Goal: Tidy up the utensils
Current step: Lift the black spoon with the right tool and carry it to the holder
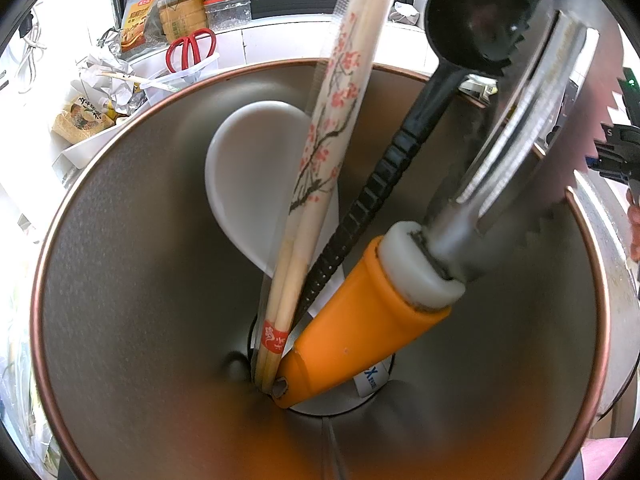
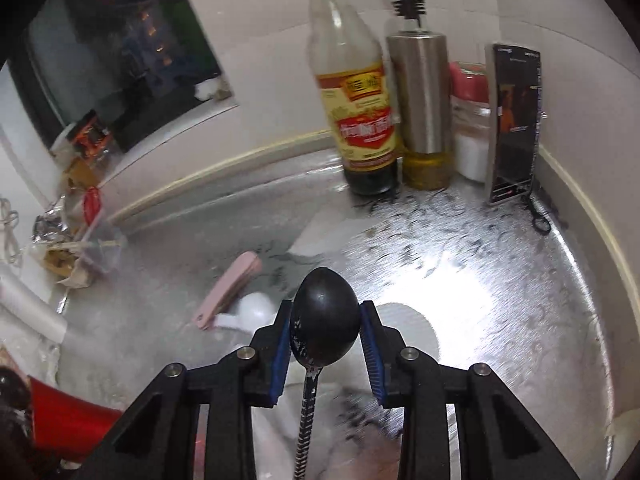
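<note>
Right hand-held gripper pinches the black spoon by its bowl. Both blue pads press on the bowl's sides, and the ribbed handle hangs down toward the camera. The spoon appears clear of the steel table, over its middle. The left hand-held gripper shows in neither view, so I cannot tell how its jaws stand. Its camera looks straight down into a copper-rimmed metal cup.

That cup already holds a pair of blossom-printed chopsticks, a white scoop, a black ladle and an orange-handled tool, all leaning with their handles at the bottom. On the table, left of the gripped spoon, lie a pink folded item and a small white spoon, touching or nearly so. Along the far edge stand a vinegar bottle and a steel oil pourer.

The step in hand looks like carrying a picked-up utensil toward the cup. I judge the sorting partly done, since loose pieces remain on the table.

The next move calls for bringing the spoon over the cup's mouth and lowering it handle first. It should go into the open space on the cup's left side, away from the leaning ladle and the serrated metal head. A pinch on a rounded bowl could slip, so a steady carry seems wise.
</note>
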### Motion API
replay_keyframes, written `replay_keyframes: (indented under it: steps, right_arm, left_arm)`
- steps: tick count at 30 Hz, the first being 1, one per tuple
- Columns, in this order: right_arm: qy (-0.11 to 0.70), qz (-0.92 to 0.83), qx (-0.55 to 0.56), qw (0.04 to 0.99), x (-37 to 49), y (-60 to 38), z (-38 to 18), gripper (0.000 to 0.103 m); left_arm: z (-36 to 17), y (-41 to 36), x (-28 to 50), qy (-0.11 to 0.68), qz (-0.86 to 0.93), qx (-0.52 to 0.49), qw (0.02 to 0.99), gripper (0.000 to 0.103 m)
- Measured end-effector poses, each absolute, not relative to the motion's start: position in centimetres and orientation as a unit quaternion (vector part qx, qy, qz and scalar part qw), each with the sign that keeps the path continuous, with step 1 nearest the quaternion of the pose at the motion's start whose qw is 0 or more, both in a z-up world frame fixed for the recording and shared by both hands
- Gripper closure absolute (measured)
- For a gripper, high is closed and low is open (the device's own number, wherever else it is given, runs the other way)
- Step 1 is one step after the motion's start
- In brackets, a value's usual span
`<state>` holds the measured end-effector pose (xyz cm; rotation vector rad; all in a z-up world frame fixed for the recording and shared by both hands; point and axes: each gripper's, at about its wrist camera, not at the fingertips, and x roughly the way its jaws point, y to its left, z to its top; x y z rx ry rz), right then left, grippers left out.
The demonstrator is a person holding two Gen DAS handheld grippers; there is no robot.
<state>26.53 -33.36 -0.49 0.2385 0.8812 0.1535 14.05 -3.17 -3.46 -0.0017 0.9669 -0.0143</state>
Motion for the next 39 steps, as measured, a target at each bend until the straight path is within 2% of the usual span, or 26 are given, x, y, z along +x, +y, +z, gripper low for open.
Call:
replay_keyframes:
  steps: [7,29,33,36,39]
  right_arm:
    - [0.418,0.114,0.112,0.894,24.7,-30.7,-0.1,0.069]
    - [0.335,0.179,0.102,0.919,20.6,-28.2,6.0,0.073]
    - [0.325,0.189,0.106,0.921,20.2,-28.2,6.7,0.076]
    - [0.319,0.192,0.102,0.922,20.0,-28.1,7.2,0.086]
    - [0.314,0.195,0.098,0.924,19.9,-27.9,7.6,0.090]
  left_arm:
    - [-3.5,-3.2,14.0,0.465,-0.007,-0.001,0.885,0.013]
    - [-3.5,-3.2,14.1,0.465,-0.007,-0.001,0.885,0.013]
    - [-3.5,-3.2,14.1,0.465,-0.007,-0.001,0.885,0.014]
    - [-3.5,-3.2,14.1,0.465,-0.006,-0.001,0.885,0.013]
    - [-3.5,-3.2,14.1,0.465,-0.006,-0.001,0.885,0.014]
